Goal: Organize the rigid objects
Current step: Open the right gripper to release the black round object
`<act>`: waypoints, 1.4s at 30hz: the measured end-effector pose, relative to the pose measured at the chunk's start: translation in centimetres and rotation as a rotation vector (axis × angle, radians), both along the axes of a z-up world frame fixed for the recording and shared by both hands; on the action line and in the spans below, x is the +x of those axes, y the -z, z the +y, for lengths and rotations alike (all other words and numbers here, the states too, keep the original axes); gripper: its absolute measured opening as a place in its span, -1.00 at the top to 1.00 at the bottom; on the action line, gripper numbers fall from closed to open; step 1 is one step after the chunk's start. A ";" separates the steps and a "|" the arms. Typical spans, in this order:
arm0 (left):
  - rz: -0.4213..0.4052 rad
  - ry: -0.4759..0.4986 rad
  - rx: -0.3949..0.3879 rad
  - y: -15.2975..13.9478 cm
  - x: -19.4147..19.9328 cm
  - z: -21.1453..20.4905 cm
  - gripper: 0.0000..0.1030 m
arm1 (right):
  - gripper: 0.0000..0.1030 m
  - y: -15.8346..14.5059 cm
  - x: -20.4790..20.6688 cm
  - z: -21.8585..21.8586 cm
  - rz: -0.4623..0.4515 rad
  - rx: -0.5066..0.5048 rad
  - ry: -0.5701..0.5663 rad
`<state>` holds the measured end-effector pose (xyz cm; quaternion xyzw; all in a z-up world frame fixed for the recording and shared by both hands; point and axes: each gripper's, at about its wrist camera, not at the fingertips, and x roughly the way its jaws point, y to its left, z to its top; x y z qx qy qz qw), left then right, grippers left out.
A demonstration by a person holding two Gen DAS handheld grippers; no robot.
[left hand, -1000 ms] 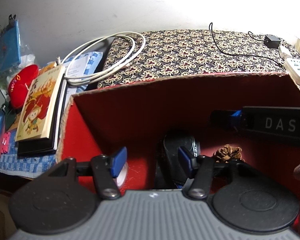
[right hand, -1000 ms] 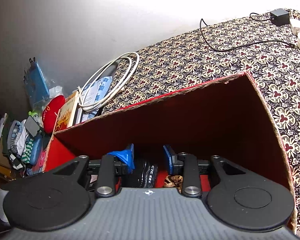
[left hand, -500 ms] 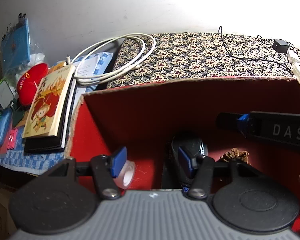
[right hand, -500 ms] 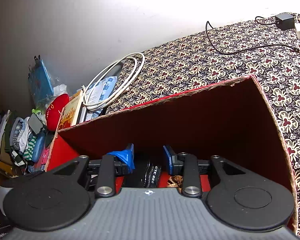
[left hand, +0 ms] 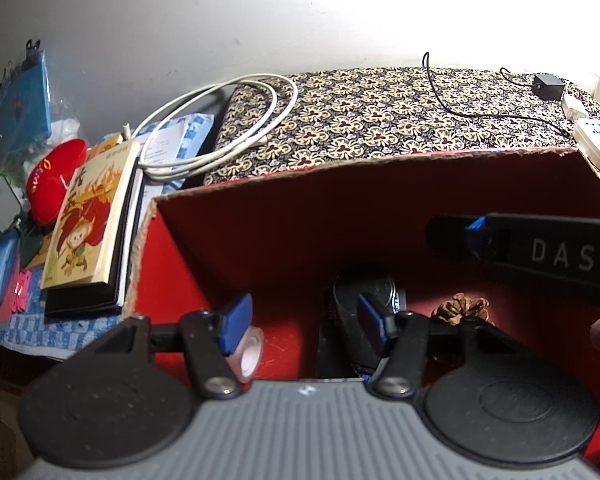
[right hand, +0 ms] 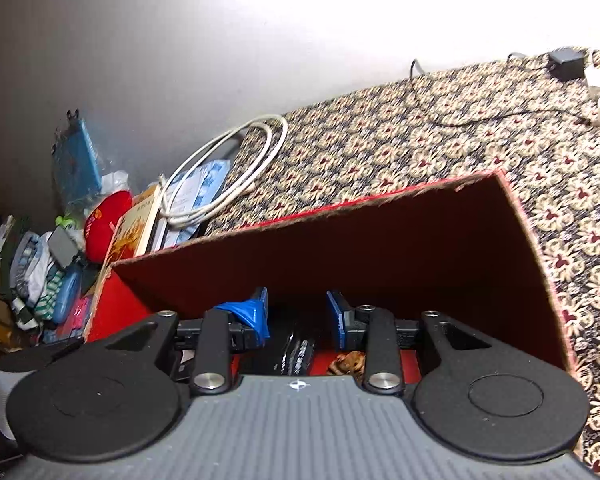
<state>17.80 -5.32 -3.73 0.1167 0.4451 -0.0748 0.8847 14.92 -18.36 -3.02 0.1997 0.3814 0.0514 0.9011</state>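
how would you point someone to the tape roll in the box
Find the red box on the patterned cloth. Look on its floor near the left wall, just behind the left gripper. The tape roll is the small clear ring there, pale and round, unlike the black object and brown scrunchie further right.

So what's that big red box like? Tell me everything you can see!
The big red cardboard box is open on top, with raw brown, rough-cut edges and deep red inner walls. It sits upright on the flower-patterned cloth, beside a stack of books. On its floor lie a clear roll of tape, a dark oval object and a small brown crinkly thing. Both tools hover over its opening, apparently touching nothing.
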 end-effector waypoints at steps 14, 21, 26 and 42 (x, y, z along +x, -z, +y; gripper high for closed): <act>-0.091 0.020 0.020 -1.0 -1.6 -0.2 -0.24 | 0.71 -2.3 -4.2 0.3 -0.108 -0.100 0.081; -0.095 0.025 0.002 -1.9 -3.4 0.3 -0.27 | 0.71 -3.9 -7.1 -0.3 -0.177 -0.092 0.101; -0.101 0.026 0.004 -2.8 -5.0 0.5 -0.28 | 0.70 -4.5 -8.7 -0.6 -0.187 -0.061 0.094; -0.124 0.016 -0.020 -5.0 -10.3 1.0 -0.32 | 0.70 -5.5 -13.3 0.1 -0.201 -0.030 -0.009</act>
